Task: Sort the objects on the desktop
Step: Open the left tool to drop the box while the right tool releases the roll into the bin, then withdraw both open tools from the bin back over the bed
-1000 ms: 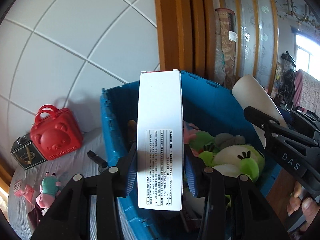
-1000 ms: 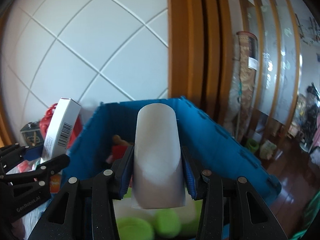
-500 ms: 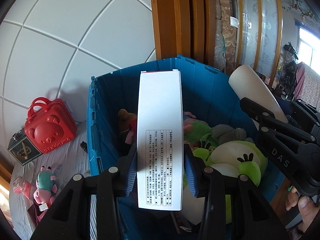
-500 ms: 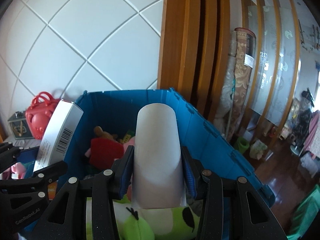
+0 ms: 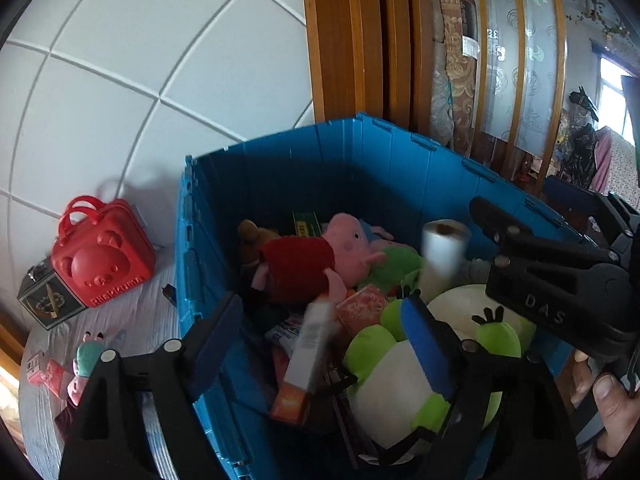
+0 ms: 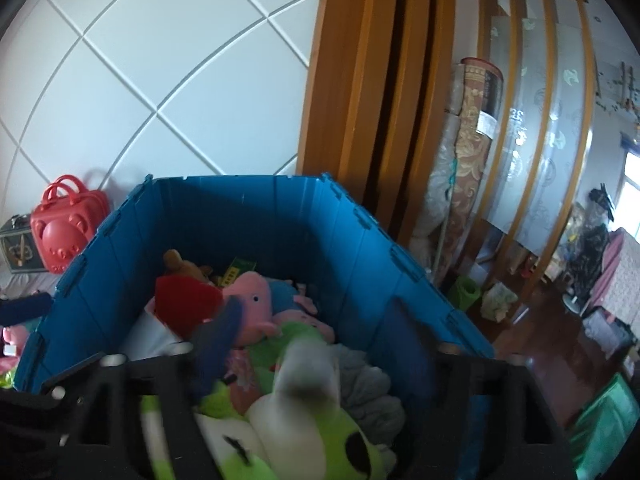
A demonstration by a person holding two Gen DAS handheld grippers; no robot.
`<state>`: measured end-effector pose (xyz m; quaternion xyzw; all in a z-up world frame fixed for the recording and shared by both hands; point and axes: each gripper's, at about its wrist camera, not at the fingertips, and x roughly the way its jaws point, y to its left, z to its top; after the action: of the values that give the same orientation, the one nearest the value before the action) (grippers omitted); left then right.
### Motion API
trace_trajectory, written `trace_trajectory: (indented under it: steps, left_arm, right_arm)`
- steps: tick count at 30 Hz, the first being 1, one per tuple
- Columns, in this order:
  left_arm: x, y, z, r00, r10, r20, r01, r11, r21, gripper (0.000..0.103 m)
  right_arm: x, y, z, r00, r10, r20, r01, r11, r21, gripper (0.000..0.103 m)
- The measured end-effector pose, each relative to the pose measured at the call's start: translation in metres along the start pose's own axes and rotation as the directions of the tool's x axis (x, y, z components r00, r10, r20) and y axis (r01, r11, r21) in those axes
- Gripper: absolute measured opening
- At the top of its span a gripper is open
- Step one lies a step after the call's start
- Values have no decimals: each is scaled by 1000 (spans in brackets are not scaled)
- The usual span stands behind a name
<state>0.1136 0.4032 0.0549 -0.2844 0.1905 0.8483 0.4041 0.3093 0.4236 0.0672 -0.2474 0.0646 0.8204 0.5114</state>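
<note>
- On the bedspread [image 5: 132, 320] left of the crate: a dark square box [image 5: 48, 300] by the wall, red bear-face case [image 5: 102, 260] touching it on its right; small pink-and-teal plush [image 5: 86, 360] and red packets [image 5: 44, 372] nearer the bottom-left edge.
- Blue crate [image 5: 360, 168] stands against the white panelled wall [image 5: 160, 60], its left wall beside the red case; wooden frame [image 5: 348, 40] behind its far right corner.
- Left gripper [image 5: 320, 344] over the crate's near-left part, jaws have just been opening, now wide apart, pads not touching anything.
- White carton [image 5: 308, 360], blurred, tilted, between and beyond the left jaws, free of both pads, inside the crate; whether it rests on the pile can't tell.
- Crate middle: pig plush in red dress [image 5: 316, 260] lying across the pile, brown plush [image 5: 250, 232] behind it near the far-left corner, green box [image 5: 306, 224] against the far wall.
- Green-and-white plush [image 5: 400, 380] fills the near-right part.
- White roll [image 5: 442, 256], blurred, upright-ish, above the green plush, right of the pig.
- Right gripper [image 6: 316, 364] over the crate's near-right part, jaws have just been opening, now spread wide, blurred; roll [image 6: 308, 364] between them, touching neither pad.
- Person's hand [image 5: 608, 400] on the right gripper's handle at the far right.
</note>
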Motion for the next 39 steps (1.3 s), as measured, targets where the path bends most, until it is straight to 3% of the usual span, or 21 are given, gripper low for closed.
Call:
trace_trajectory:
  steps: [3,17,23,33,39]
  left_arm:
    - [-7,-1,-2,1000,-2,18,2,1000,14,82]
    - [-52,21,-24,993,24,118,-22,1000,-17,83]
    - [-66,47,-38,992,23,121,-13,996,-84,83]
    - [-80,107,-76,988,127,86,-108,973,-203,83]
    - [-95,153,-106,969,235,69,-212,945,-247,83]
  right_arm:
    - [-6,-4,1,1000,-9,14,9,1000,13,103]
    - [-54,5,-14,998,-7,62,5,1000,26,103]
    - [-70,27,-20,996,41,74,-41,999,2,103]
    - [-93,81,-26,975,190,113,-187,982,-35,103]
    - [-104,128,-29,949,293,119,-283,955,-88,103]
